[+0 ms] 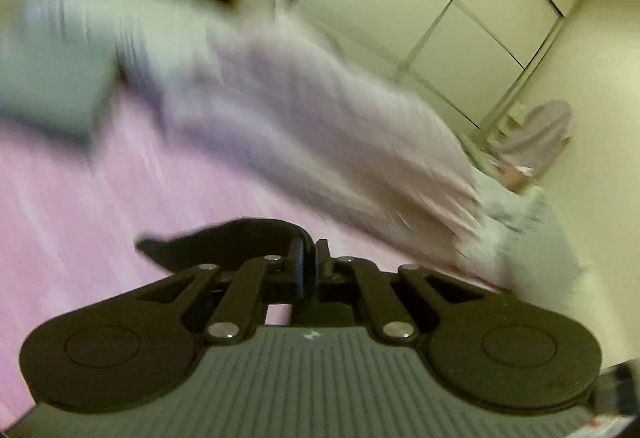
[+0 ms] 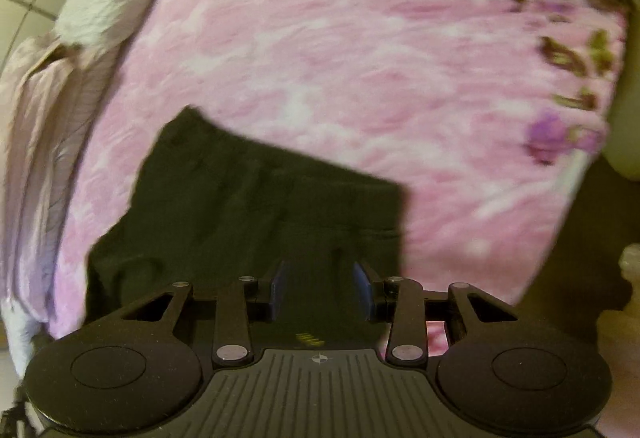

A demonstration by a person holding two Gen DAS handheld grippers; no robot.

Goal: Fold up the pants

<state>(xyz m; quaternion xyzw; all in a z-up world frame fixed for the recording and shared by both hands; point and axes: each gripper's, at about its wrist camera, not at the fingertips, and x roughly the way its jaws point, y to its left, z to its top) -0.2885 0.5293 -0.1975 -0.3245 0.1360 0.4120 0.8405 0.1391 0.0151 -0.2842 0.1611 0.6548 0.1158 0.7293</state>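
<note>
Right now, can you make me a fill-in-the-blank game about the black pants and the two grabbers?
1. The pants are coloured ____.
2. They lie on a bed cover that is mostly ____.
3. The right gripper has its fingers ____, with the pants between them.
4. The left gripper has its fingers ____ on a fold of dark cloth.

Missing words: black; pink; open; shut

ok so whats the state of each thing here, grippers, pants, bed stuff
left gripper: shut, pinching a black edge of the pants
right gripper: open, fingers either side of the dark cloth, not gripping
pants: black, lying in a roughly rectangular, seemingly folded shape on the sheet
pink sheet: spread flat under the pants
pale clothes pile: heaped loosely at the bed's edge, blurred
</note>
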